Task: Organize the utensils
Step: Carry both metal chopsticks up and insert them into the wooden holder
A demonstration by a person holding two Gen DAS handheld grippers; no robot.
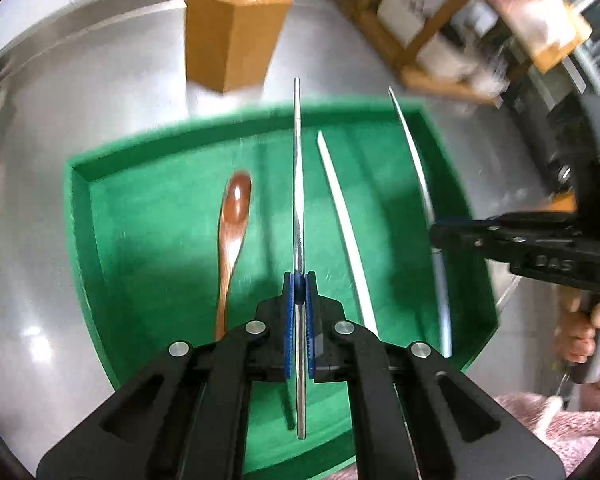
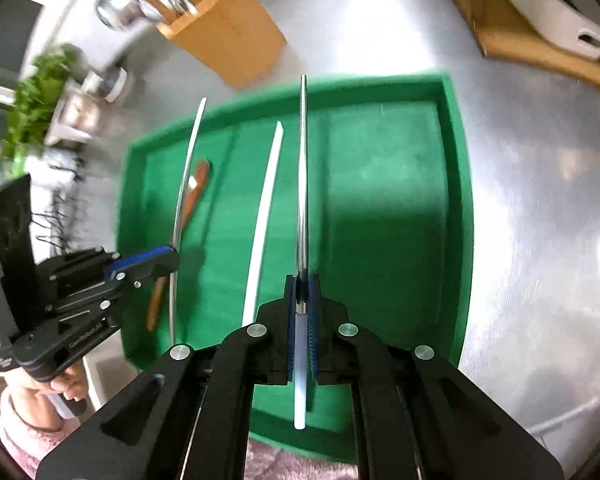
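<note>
My left gripper is shut on a thin metal utensil, seen edge-on, held above the green tray. My right gripper is shut on a second metal utensil with a pale handle, also above the tray. Each gripper shows in the other's view: the right one at the right, the left one at the left. A wooden spoon lies in the tray's left section. A white divider strip runs along the tray; it also shows in the right wrist view.
A wooden utensil holder with several utensils stands behind the tray on the steel counter. A wooden rack with containers stands at the back right. A green plant and a white dish are in the background.
</note>
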